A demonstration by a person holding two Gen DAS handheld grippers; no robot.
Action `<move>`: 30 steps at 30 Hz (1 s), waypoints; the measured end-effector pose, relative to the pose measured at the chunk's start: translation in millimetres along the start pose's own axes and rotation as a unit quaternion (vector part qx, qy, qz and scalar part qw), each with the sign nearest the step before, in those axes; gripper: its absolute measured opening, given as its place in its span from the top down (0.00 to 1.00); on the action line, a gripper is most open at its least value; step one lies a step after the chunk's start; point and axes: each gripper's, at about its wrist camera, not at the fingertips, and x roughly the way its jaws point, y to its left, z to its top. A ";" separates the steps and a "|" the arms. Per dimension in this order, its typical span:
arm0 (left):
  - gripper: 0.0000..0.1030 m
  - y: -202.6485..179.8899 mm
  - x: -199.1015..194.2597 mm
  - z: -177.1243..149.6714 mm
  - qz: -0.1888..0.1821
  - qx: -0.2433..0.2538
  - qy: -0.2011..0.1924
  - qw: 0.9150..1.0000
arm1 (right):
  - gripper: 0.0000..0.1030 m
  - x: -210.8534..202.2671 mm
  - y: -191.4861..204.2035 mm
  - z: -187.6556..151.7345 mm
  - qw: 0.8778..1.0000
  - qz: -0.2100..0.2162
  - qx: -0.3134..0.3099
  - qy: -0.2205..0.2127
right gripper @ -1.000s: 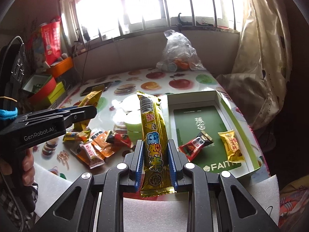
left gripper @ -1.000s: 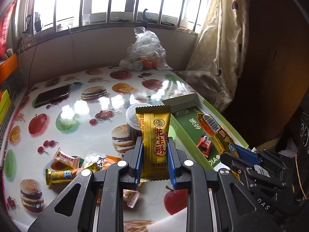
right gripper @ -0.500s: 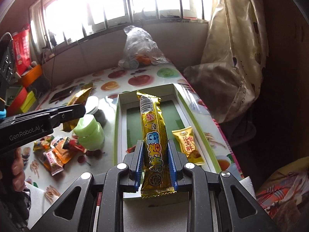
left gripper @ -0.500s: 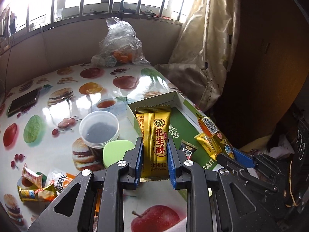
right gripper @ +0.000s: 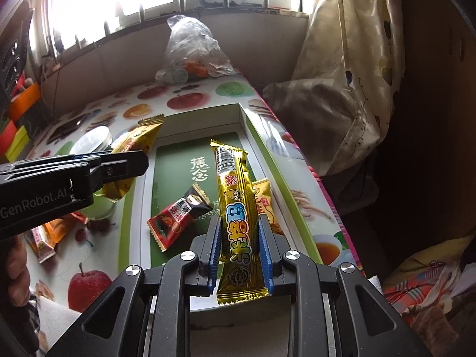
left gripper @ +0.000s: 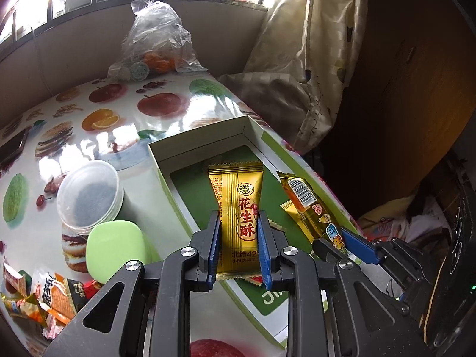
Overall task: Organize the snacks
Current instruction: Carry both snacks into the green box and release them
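My left gripper (left gripper: 239,232) is shut on a gold peanut-candy packet (left gripper: 238,205) and holds it above the near left part of the open green-lined box (left gripper: 196,139). My right gripper (right gripper: 239,235) is shut on a long gold snack bar (right gripper: 236,208) over the same box (right gripper: 241,119). In the right wrist view a red-and-black candy (right gripper: 175,215) and a gold packet (right gripper: 263,199) lie in the box. The left gripper (right gripper: 113,165) with its packet (right gripper: 139,139) shows at the left. The right gripper's bar (left gripper: 309,211) shows in the left wrist view.
A clear lidded tub (left gripper: 89,196) and a pale green lid (left gripper: 114,250) stand left of the box. Loose snacks (left gripper: 38,300) lie at the near left. A plastic bag (left gripper: 157,44) sits at the back, a curtain (left gripper: 300,59) hangs beyond the table's right edge.
Both grippers have moved right and forward with their snacks, from over the table's middle to over the open box. Both stay shut.
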 end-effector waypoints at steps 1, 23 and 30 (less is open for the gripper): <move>0.77 -1.5 2.6 -0.1 -0.001 0.002 0.002 1.000 | 0.78 1.0 -0.8 -0.2 1.000 -0.001 0.000 0.001; 0.77 -8.6 39.6 -8.6 0.009 0.011 0.050 0.999 | 0.77 14.2 -6.0 -4.5 1.000 -0.012 -0.009 0.007; 0.71 -7.1 41.0 -8.5 0.003 0.007 0.050 0.999 | 0.73 14.9 -6.5 -5.2 1.000 -0.012 -0.005 0.007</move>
